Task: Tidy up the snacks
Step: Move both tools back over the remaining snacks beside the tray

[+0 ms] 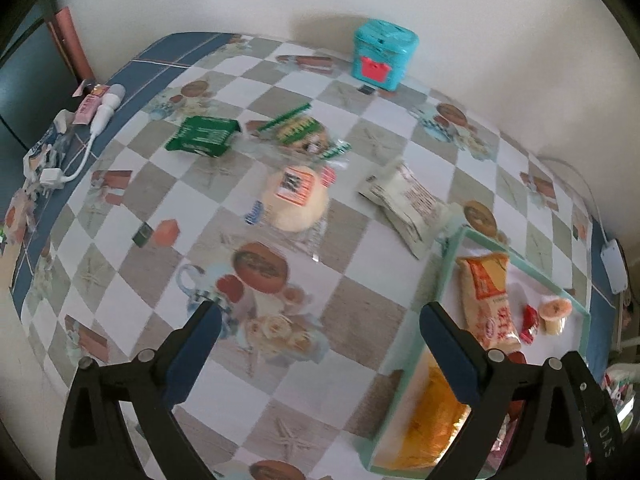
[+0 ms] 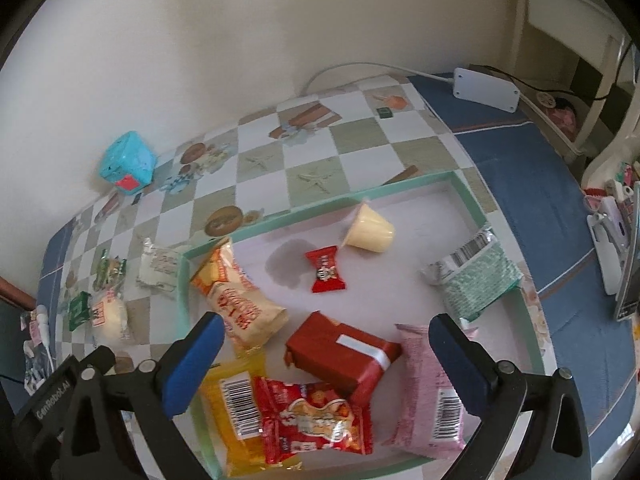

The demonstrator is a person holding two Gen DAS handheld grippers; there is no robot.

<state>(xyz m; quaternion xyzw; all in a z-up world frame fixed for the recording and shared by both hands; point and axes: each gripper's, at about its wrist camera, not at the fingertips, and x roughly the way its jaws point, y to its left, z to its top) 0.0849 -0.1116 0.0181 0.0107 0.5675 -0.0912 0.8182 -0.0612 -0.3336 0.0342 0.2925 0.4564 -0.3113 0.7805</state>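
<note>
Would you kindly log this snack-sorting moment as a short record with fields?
left gripper: open, nothing between its jaws, over the checkered tablecloth
right gripper: open, holding nothing, over the tray
in tray: pudding cup, red candy, red box, pink packet, yellow packet, others
outside tray: green packet, round bun, white packet
at wall: teal box
</note>
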